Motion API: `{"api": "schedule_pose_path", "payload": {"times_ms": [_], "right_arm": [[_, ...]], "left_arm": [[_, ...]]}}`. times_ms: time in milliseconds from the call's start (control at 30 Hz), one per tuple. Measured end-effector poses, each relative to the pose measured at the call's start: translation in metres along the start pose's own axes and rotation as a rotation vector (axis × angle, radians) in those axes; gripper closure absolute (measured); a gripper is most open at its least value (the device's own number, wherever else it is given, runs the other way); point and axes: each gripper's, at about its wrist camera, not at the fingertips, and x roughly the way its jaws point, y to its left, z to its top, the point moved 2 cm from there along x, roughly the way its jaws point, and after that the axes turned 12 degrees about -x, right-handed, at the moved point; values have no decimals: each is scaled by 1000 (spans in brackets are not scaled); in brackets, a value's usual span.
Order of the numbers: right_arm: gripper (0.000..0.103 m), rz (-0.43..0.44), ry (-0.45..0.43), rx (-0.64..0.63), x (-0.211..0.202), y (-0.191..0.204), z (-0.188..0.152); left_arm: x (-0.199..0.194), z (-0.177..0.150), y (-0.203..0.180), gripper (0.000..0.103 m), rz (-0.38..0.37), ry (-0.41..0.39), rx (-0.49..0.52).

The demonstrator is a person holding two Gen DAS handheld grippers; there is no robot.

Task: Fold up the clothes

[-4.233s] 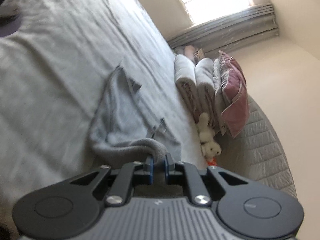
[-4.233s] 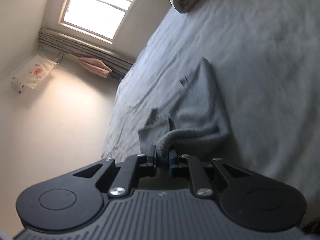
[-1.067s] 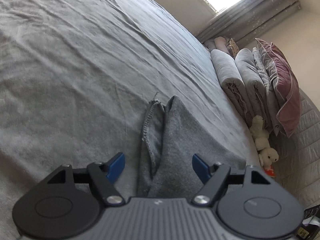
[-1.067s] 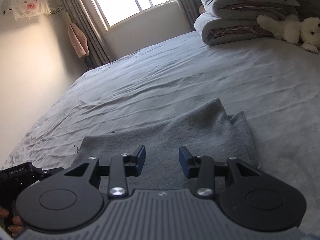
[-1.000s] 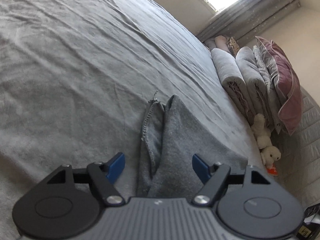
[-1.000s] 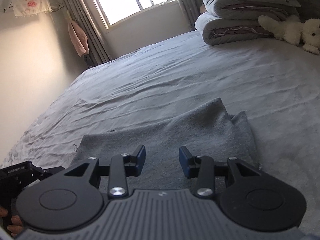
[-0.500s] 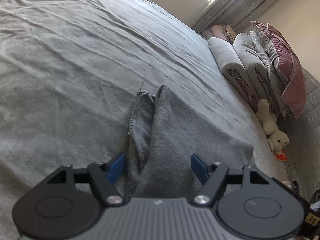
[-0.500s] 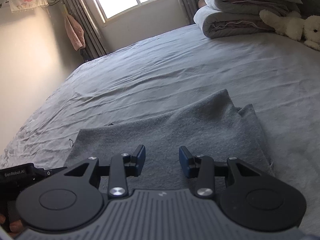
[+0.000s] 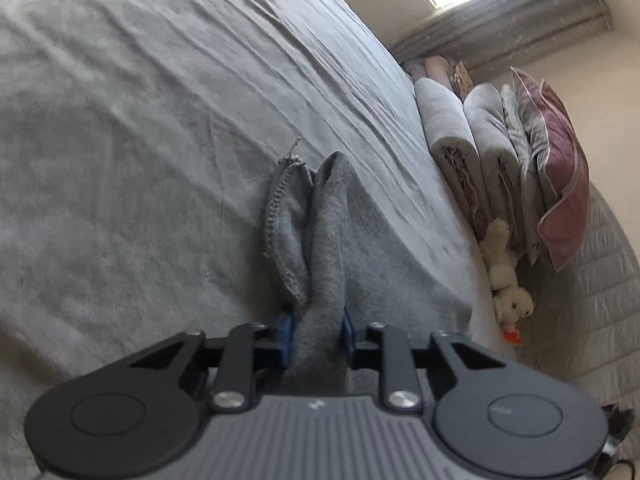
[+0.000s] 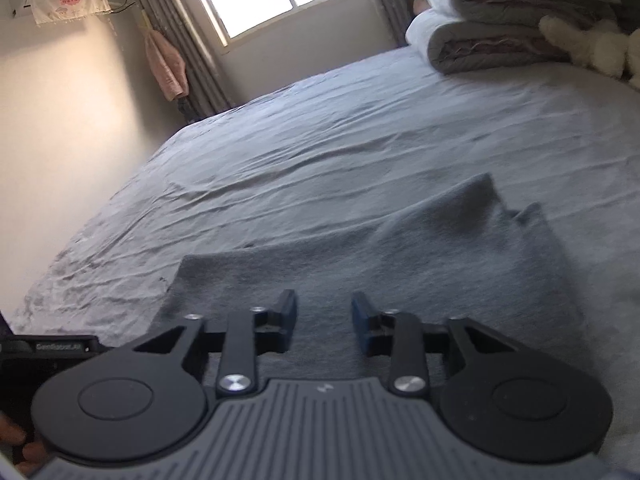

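One bed [image 9: 140, 128] fills most of both views, its grey sheet wrinkled and running out of frame on every side, so I cannot see its edges except at the far wall. At about 2 o'clock in my left view a stack of folded quilts [image 9: 472, 148] stands against the headboard side with a pink pillow [image 9: 560, 184] leaning on it; in my right view the same stack is cut off at the top corner.

Next in size is the grey garment [image 10: 400, 264], lying flat on the sheet just ahead of me, folded into a rough rectangle with a small notch at its far edge near 1 o'clock. Its near edge is hidden under my right gripper's body. In the left view it narrows into a bunched ridge [image 9: 328, 232] with a stitched hem curling at 11 o'clock.

My left gripper [image 9: 316, 334] is clamped on that ridge, the cloth pinched between the blue pads [image 9: 285, 332]. My right gripper [image 10: 324, 312] hovers over the garment with its fingers apart, gripping nothing; whether the tips touch the cloth I cannot tell.

Smallest, a white plush toy [image 9: 508, 288] sits at 3 o'clock below the quilts, blurred.
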Motion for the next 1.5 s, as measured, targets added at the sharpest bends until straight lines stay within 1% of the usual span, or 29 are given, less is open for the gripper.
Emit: {"api": "schedule_pose_path", "payload": {"times_ms": [200,267,333,367,467,600,667,867,967,1000,1033,1067,1133,1200,1233,1300,1367,1467,1500], "right_arm": [[76,23,82,-12,24,8,-11],[76,24,82,-19,22,10,-8],[75,42,80,10,19,6,-6],[73,59,79,40,17,2,-5],[73,101,67,145,11,-13,0],[72,164,35,291,0,-40,6],[67,200,7,385,-7,-57,10],[60,292,-72,643,-26,-113,12],[57,329,-75,716,-32,-132,9],[57,335,-73,731,-34,-137,8],[56,330,-72,740,-36,-143,8],[52,325,-73,747,-39,-148,7],[49,324,-76,771,-44,-157,5],[46,325,-72,790,-47,-165,3],[46,325,-72,793,-49,-167,3],[46,319,-75,794,-52,-167,3],[46,292,-90,764,-58,-166,4],[46,247,-140,655,-72,-162,16],[46,258,-153,608,-75,-156,19]], "left_arm": [[-14,-7,-19,84,-36,-43,25],[-18,-10,-32,84,-52,-55,53],[-22,-14,-45,85,-69,-66,84],[-24,-16,-53,85,-77,-73,104],[-23,-28,-76,85,-95,-87,176],[-10,-46,-106,85,-96,-80,266],[0,-56,-120,85,-99,-65,297],[43,-98,-160,85,-94,20,399],[68,-122,-172,83,-85,79,454],[72,-128,-174,81,-92,96,463],[76,-134,-175,78,-106,114,470],[79,-139,-175,77,-120,133,476],[80,-146,-176,76,-173,167,472],[74,-149,-176,71,-211,171,477],[69,-149,-176,68,-219,157,483],[60,-146,-176,67,-222,117,488],[50,-136,-170,67,-219,81,474],[40,-122,-159,67,-209,33,461],[39,-117,-154,67,-198,23,456]]}}
